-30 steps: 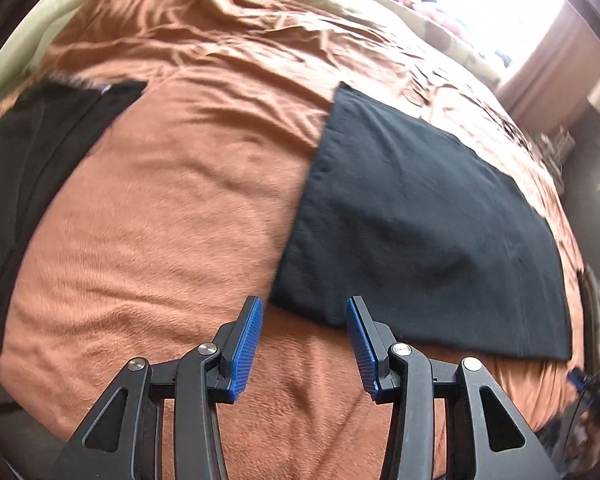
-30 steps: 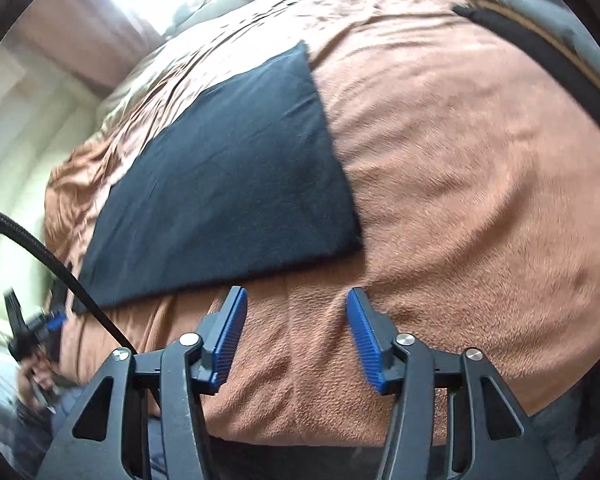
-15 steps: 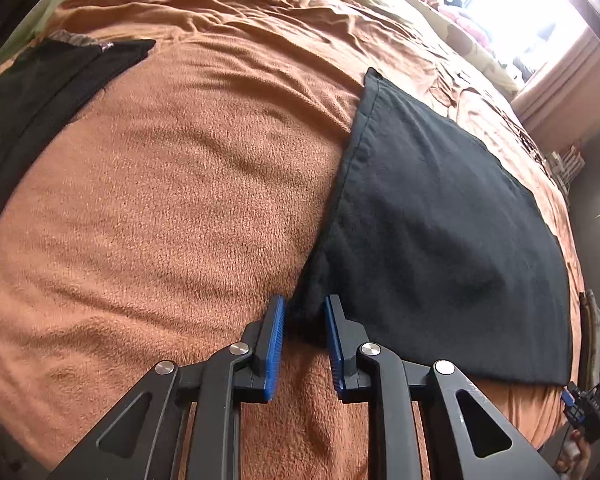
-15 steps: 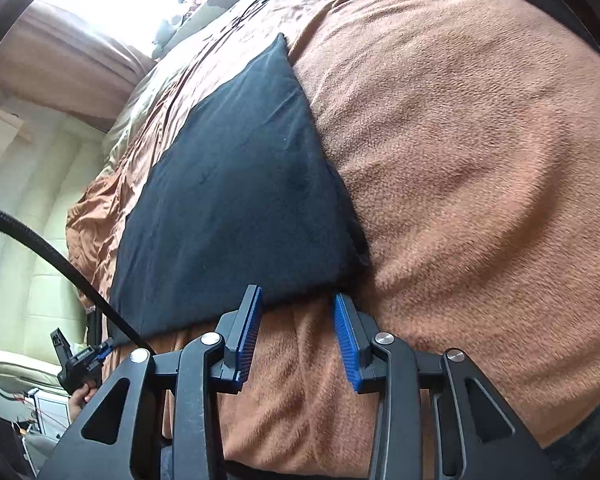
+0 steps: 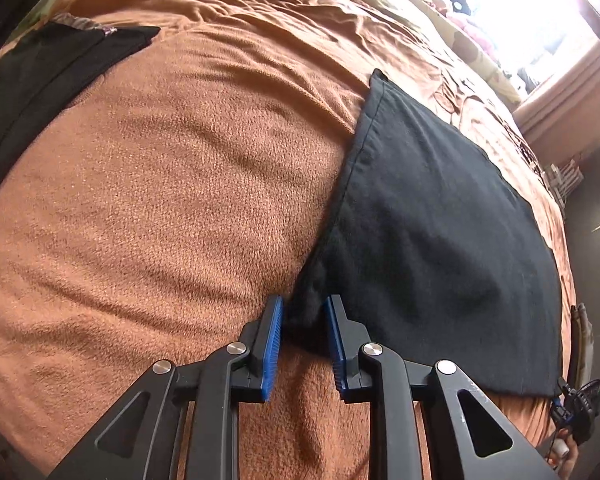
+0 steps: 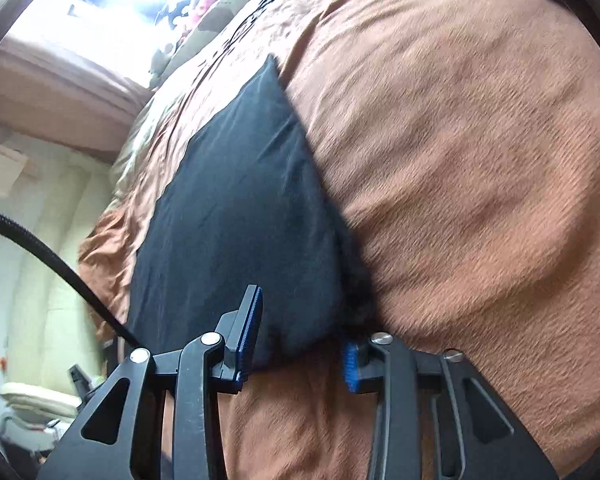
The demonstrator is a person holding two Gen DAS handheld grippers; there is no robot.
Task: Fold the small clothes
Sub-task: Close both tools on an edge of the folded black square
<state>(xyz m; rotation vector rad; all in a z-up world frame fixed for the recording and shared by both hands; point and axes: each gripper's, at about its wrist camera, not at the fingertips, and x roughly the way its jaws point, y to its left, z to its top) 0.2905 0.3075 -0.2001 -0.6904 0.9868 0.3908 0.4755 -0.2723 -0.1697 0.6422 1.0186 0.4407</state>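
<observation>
A black folded garment (image 5: 440, 216) lies flat on a brown fleece blanket (image 5: 172, 184). In the left wrist view my left gripper (image 5: 302, 316) has its blue-padded jaws narrowed around the garment's near left corner, with a small gap still showing. In the right wrist view the same garment (image 6: 236, 216) lies left of centre. My right gripper (image 6: 300, 328) is open with the garment's near right corner between its jaws; the right fingertip is partly hidden by the cloth.
Another dark garment (image 5: 40, 92) lies at the blanket's far left. A bright window (image 5: 520, 4) and curtains are beyond the bed. A black cable (image 6: 60, 264) runs at the left of the right wrist view.
Both grippers have moved forward to the black garment's near corners. The left jaws have narrowed around the left corner. The right jaws narrowed, then widened, and now straddle the right corner.
</observation>
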